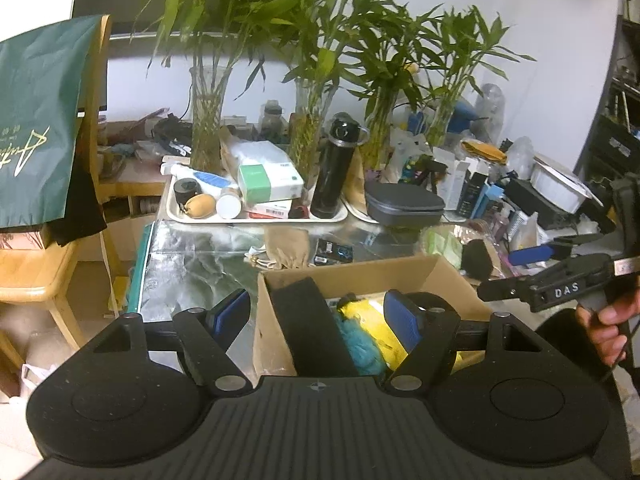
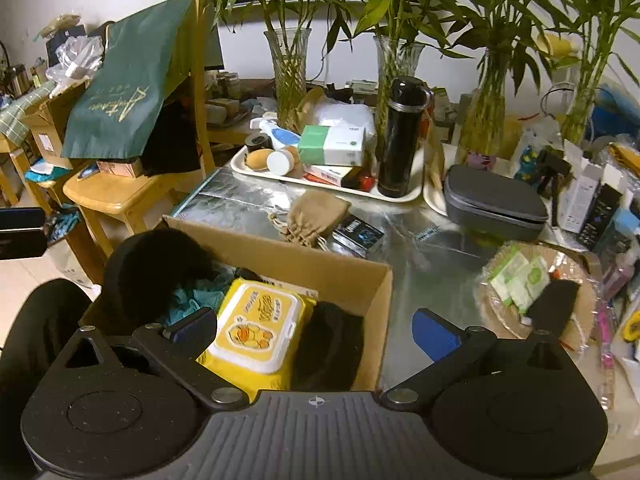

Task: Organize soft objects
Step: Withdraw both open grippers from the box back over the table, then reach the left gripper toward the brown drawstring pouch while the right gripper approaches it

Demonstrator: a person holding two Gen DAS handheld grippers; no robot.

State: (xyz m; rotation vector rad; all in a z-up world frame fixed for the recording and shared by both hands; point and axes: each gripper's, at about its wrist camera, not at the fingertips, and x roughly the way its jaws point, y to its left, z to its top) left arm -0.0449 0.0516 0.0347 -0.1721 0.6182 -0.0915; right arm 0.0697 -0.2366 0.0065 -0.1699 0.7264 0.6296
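A cardboard box [image 2: 280, 254] stands on the glass table and holds a yellow wet-wipes pack [image 2: 256, 330], teal fluffy cloth [image 2: 200, 294] and black soft items [image 2: 156, 264]. In the left wrist view the box [image 1: 360, 270] shows the same yellow pack [image 1: 374, 314], teal cloth [image 1: 358, 342] and a black item [image 1: 308, 324]. My left gripper [image 1: 316, 318] is open and empty over the box's left wall. My right gripper [image 2: 316, 330] is open and empty over the box's right side; it also shows in the left wrist view [image 1: 536, 258]. A tan drawstring pouch [image 2: 316, 216] lies behind the box.
A white tray [image 2: 400, 196] with a black flask [image 2: 402, 136], tissue box [image 2: 332, 146] and small bottles sits behind. A grey case [image 2: 494, 206], a woven basket [image 2: 576, 272] of packets, glass vases with bamboo [image 2: 288, 76] and a wooden chair [image 2: 120, 196] with a green bag surround it.
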